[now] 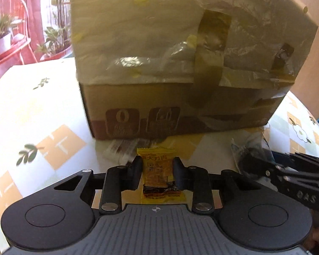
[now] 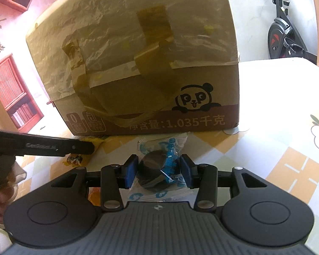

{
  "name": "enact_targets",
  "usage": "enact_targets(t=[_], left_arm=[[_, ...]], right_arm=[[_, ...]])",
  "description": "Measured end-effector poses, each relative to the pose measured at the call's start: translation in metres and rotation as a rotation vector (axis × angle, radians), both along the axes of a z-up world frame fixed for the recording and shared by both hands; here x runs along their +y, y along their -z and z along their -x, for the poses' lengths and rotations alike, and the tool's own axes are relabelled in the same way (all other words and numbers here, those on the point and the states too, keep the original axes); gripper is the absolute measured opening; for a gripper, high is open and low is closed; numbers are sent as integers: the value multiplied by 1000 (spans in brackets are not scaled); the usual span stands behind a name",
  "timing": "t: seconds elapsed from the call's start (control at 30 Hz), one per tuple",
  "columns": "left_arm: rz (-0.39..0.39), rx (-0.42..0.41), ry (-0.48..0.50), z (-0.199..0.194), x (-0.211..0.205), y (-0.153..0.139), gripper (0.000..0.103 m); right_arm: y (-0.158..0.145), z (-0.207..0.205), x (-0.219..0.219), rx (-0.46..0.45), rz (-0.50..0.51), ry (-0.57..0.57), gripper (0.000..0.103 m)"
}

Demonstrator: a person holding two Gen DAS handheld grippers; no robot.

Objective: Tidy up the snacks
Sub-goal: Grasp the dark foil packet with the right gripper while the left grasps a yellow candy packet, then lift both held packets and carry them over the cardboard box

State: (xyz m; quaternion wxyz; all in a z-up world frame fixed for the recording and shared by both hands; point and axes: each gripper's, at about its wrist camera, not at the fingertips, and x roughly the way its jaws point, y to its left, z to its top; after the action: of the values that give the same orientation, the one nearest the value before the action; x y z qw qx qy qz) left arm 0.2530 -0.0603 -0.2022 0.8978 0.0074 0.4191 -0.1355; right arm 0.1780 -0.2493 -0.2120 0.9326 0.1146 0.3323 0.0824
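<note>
A yellow and orange snack packet (image 1: 157, 165) lies lengthwise between the pads of my left gripper (image 1: 158, 171), which is shut on it just in front of the cardboard box (image 1: 180, 74). In the right wrist view my right gripper (image 2: 159, 170) is shut on a dark round cookie in a clear blue-printed wrapper (image 2: 157, 167), also close to the box (image 2: 138, 70). The right gripper's fingers (image 1: 257, 161) show at the right edge of the left wrist view with the crinkled wrapper. A finger of the left gripper (image 2: 78, 147) reaches in from the left over the yellow packet's end (image 2: 73, 160).
The box is tall, covered with plastic film and brown tape, and stands on a table with a flowered, checked cloth (image 1: 42, 116). A pale wrapped snack (image 1: 121, 148) lies at the box's base. Behind stand a red chair (image 1: 12, 27), a bookshelf (image 2: 12, 89) and an exercise bike (image 2: 282, 31).
</note>
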Motion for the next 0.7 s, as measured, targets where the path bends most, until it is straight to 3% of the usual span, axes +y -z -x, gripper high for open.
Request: enact_targets(t=[0.17, 0.7], left_arm=[[36, 6, -14, 18, 10, -3, 32], [82, -82, -1, 36, 33, -37, 32]], right_arm=[[0, 0, -1, 0, -2, 0, 46], [-7, 6, -3, 1, -3, 29, 45]])
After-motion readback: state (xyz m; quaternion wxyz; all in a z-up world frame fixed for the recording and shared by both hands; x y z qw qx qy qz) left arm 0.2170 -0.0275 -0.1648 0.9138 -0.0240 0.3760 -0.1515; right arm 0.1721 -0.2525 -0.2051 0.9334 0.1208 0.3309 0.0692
